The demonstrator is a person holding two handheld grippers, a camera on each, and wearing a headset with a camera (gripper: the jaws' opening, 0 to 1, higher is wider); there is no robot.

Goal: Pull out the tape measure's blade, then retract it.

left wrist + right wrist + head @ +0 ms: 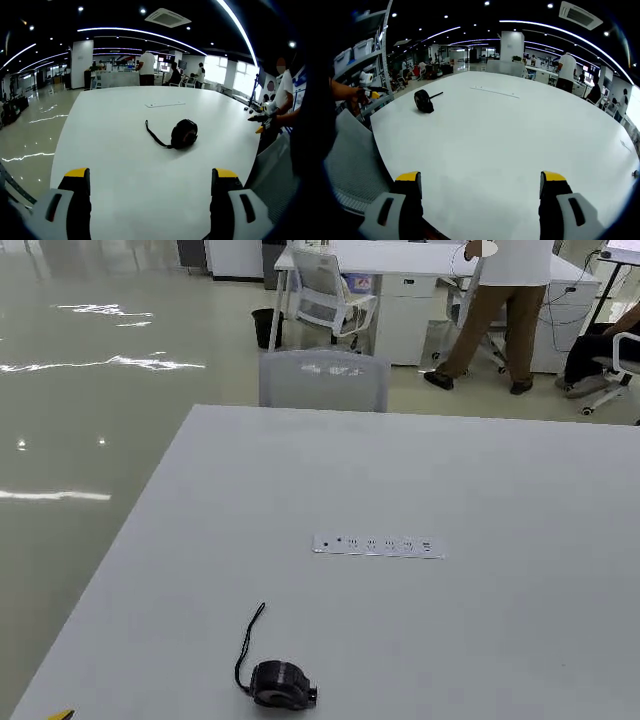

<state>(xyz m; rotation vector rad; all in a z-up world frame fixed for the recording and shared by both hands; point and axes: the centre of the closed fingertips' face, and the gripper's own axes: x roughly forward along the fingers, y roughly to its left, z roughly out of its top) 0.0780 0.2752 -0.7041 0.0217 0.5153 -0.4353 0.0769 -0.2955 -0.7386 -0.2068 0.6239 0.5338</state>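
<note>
Tape measure (283, 685) lies on the white worktop (480, 620) close to the near edge, a black case with its wrist strap (248, 640) curling away across the surface. The head view shows it from above, with a power strip (377, 545) farther in and a grey chair (323, 380) at the far edge.

The left gripper view has the left tongs (151, 173) spread wide over the near edge, pinching nothing. The tape measure is ahead and slightly right, with bare worktop between.

The right gripper view has the right tongs (481, 176) spread as wide and also holding nothing. Here the tape measure sits well off to the upper left, near the left edge, across a broad stretch of open surface. Each gripper view also catches the other tongs in a hand beyond the worktop's side edge.
</note>
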